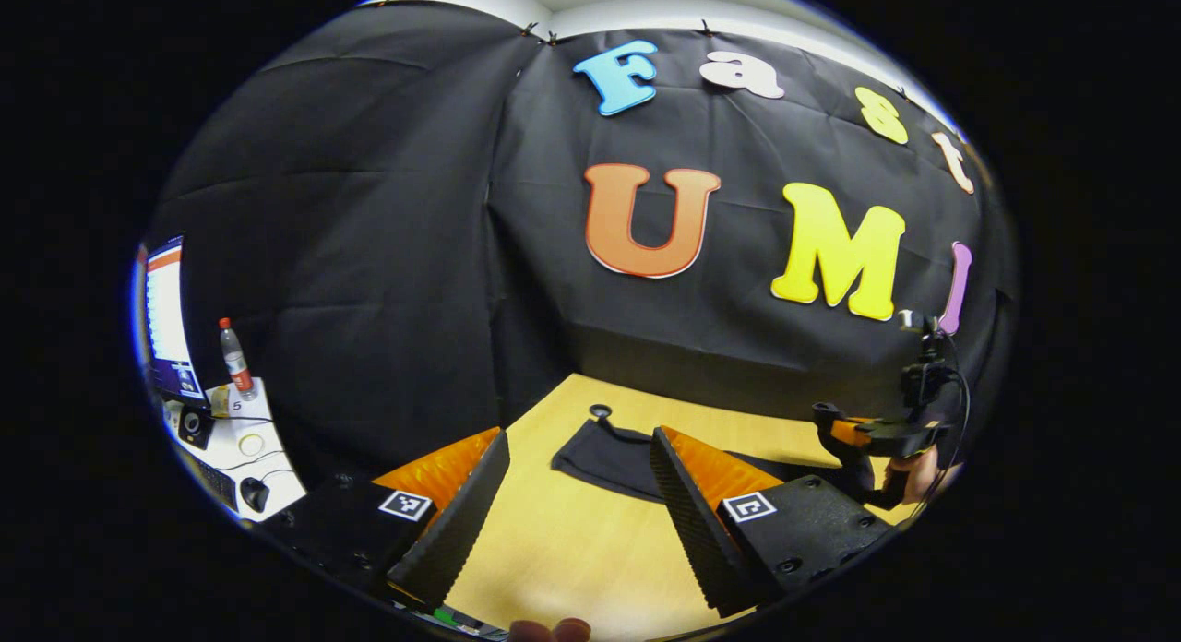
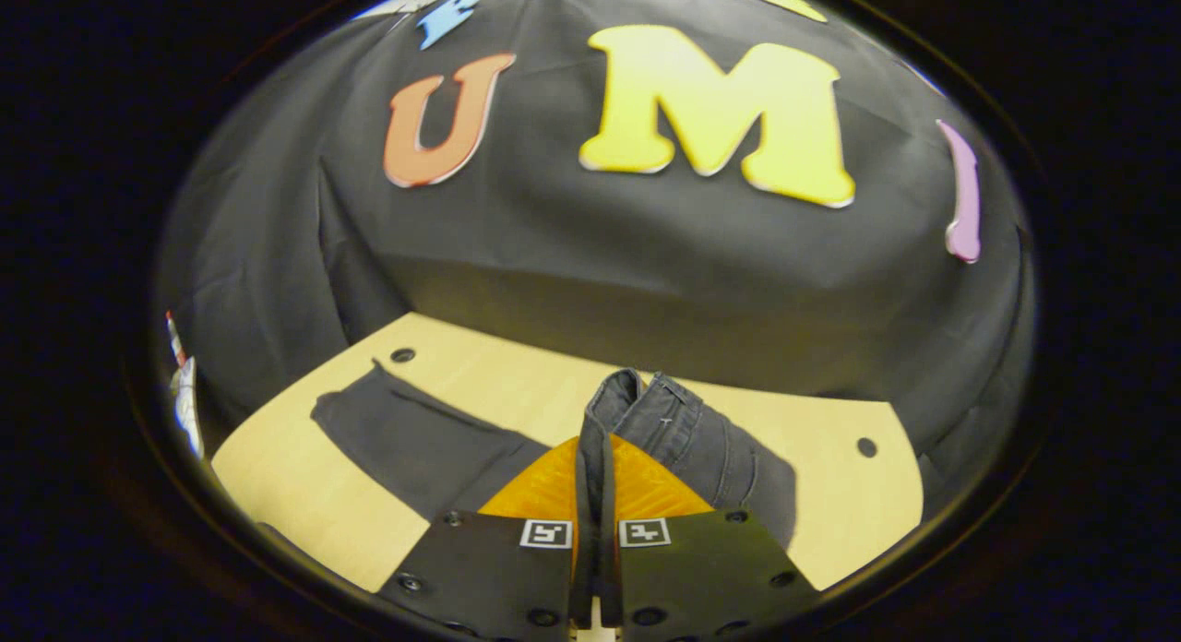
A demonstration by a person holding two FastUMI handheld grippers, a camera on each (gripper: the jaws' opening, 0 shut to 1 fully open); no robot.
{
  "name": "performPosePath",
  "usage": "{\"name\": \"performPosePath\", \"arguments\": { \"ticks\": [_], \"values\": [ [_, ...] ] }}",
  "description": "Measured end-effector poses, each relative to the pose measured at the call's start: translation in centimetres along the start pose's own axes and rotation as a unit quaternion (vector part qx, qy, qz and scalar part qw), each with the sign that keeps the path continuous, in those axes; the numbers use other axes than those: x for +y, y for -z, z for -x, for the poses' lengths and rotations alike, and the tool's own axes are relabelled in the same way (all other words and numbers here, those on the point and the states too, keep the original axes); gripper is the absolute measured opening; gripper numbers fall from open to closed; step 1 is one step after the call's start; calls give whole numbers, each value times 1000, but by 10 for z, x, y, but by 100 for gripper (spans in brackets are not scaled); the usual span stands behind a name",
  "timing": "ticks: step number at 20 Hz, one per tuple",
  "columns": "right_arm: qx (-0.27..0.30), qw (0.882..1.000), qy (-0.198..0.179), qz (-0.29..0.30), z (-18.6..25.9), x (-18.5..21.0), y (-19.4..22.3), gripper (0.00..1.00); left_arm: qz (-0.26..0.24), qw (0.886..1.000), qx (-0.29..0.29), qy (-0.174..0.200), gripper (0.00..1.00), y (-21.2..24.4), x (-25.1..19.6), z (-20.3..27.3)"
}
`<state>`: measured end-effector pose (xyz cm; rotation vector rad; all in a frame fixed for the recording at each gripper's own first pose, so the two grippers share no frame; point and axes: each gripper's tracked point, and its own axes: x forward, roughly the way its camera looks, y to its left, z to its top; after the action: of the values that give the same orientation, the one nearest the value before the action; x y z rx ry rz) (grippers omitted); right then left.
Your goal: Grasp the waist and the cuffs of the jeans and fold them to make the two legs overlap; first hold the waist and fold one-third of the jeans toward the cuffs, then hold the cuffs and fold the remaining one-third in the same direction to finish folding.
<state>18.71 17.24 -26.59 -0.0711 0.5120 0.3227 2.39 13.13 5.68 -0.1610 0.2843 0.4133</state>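
Right gripper (image 2: 595,577): fingers pressed together on a fold of the jeans (image 2: 683,430) at the waist end, denim bunched and lifted just ahead. Left gripper (image 1: 577,522): fingers spread wide, nothing between them, above the table (image 1: 554,550). Beyond it, the dark cuff end lies flat on the wood. Side desk with a bottle (image 1: 235,358) and monitor (image 1: 168,315) far left.

Both views are dim but sharp, with strong fisheye bending at the edges; the surface (image 1: 590,550) catches soft overhead light.
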Motion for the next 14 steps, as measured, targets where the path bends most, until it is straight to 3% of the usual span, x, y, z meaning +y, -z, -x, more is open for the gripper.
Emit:
{"name": "performPosePath", "arguments": {
  "ticks": [5, 8, 10, 11, 12, 14],
  "values": [
    [65, 996, -21, 52, -71, 69, 67, 0, 4, 998, 7, -56, 99, -2, 42, 17],
    [101, 990, -19, 91, -88, 85, 106, 4, 8, 997, 0, -76, 99, -9, 57, 27],
    [96, 988, -43, 109, -86, 95, 103, 5, 14, 997, -6, -76, 98, -14, 60, 30],
    [99, 987, -58, 110, -79, 98, 99, 20, 17, 998, -5, -67, 98, -16, 58, 28],
    [99, 987, -77, 96, -71, 104, 93, 25, 22, 998, -9, -54, 98, -17, 55, 26],
    [77, 991, -83, 74, -51, 106, 67, 67, 33, 999, -16, -25, 98, -11, 46, 14]
  ]
}}
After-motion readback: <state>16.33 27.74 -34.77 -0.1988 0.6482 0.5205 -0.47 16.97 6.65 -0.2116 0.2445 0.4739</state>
